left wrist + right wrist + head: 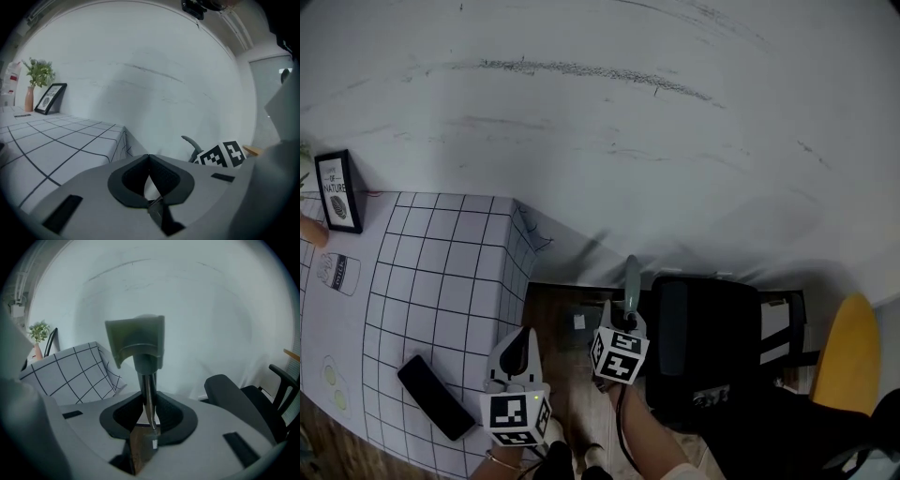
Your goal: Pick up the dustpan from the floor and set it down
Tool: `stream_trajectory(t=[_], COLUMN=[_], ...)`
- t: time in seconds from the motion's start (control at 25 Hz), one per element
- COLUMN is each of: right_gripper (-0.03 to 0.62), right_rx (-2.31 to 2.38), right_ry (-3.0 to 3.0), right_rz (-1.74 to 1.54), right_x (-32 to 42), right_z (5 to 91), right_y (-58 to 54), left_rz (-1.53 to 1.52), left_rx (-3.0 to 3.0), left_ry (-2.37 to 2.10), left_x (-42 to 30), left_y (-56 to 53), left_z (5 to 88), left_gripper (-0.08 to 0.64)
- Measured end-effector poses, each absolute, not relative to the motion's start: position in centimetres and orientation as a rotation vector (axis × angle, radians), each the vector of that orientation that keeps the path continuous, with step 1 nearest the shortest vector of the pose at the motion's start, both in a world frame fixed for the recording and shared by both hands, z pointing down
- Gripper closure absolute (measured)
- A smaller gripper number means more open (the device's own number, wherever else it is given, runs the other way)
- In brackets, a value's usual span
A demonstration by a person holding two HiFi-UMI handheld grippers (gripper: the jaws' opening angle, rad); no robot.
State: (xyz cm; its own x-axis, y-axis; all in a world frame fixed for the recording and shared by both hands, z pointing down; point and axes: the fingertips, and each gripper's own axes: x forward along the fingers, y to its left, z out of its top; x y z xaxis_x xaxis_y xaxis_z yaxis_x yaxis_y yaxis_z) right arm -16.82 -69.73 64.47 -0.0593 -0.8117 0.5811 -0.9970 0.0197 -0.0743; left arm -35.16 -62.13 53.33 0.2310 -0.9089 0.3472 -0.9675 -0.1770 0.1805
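Right gripper (149, 417) clamped on the dustpan (137, 341) handle; pickup judged done, set-down outstanding. Left gripper (149, 164) closed, empty.

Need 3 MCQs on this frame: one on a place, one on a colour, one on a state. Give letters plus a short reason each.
1. Where does the flat black phone lie?
A. On the white grid-patterned tablecloth
B. Inside a drawer
C. On a shelf

2. What colour is the frame of the small upright picture?
A. Yellow
B. Black
C. Red

3. What state is the right gripper in?
A. Open and empty
B. Shut on the dustpan's thin metal handle rod
C. Shut with nothing between its fingers

Answers:
1. A: the head view shows the phone flat on the gridded cloth.
2. B: the frame reads black against the white wall.
3. B: the right gripper view shows the fingers pressed on the rod, with its pale green grip above.
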Motion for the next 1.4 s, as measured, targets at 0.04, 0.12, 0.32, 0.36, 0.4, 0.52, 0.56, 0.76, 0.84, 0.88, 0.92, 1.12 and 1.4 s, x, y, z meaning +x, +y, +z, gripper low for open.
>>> stream_trajectory(t=[0.04, 0.12, 0.32, 0.36, 0.4, 0.52, 0.56, 0.76, 0.84, 0.88, 0.92, 1.12, 1.4], right_gripper=[0.491, 0.491, 0.491, 0.491, 0.491, 0.491, 0.491, 0.491, 0.490, 0.489, 0.489, 0.486, 0.445], right_rx=[1.847, 1.853, 1.872, 1.880, 1.887, 1.902, 1.902, 1.867, 1.842, 1.832, 1.824, 1.798, 1.802], right_ry=[-1.921, -1.900, -1.840, -1.831, -1.824, -1.825, -1.833, -1.889, -1.905, -1.910, -1.913, -1.953, -1.977], right_rz=[0.673, 0.686, 0.706, 0.710, 0.711, 0.697, 0.692, 0.707, 0.721, 0.727, 0.733, 0.727, 0.718], right_x=[-16.8, -16.8, -17.0, -17.0, -17.0, -16.8, -16.8, -16.9, -16.9, -16.9, -16.8, -17.1, -16.7], right_z=[65.0, 66.1, 68.8, 69.2, 69.4, 69.9, 70.0, 70.6, 70.7, 70.7, 70.8, 70.5, 70.0], right_y=[-70.1, -70.8, -71.8, -71.9, -72.0, -72.2, -72.2, -73.1, -73.5, -73.6, -73.6, -74.0, -73.9], left_rz=[0.219, 0.211, 0.205, 0.199, 0.195, 0.199, 0.203, 0.232, 0.235, 0.234, 0.235, 0.254, 0.277], left_rx=[2.144, 2.143, 2.127, 2.122, 2.119, 2.124, 2.130, 2.160, 2.161, 2.162, 2.163, 2.163, 2.156], left_ry=[-1.729, -1.717, -1.711, -1.714, -1.716, -1.718, -1.716, -1.716, -1.720, -1.721, -1.721, -1.730, -1.731], left_x=[-35.2, -35.0, -34.9, -34.9, -35.0, -35.1, -35.1, -34.8, -34.8, -34.8, -34.8, -34.9, -34.9], left_y=[-62.2, -62.3, -62.6, -62.7, -62.7, -62.7, -62.6, -62.3, -62.2, -62.2, -62.1, -62.1, -61.9], left_z=[53.6, 53.9, 54.5, 54.6, 54.6, 54.7, 54.7, 54.9, 54.9, 54.9, 54.9, 55.0, 55.4], left_gripper=[0.542, 0.541, 0.541, 0.542, 0.543, 0.541, 0.541, 0.542, 0.543, 0.542, 0.541, 0.542, 0.541])
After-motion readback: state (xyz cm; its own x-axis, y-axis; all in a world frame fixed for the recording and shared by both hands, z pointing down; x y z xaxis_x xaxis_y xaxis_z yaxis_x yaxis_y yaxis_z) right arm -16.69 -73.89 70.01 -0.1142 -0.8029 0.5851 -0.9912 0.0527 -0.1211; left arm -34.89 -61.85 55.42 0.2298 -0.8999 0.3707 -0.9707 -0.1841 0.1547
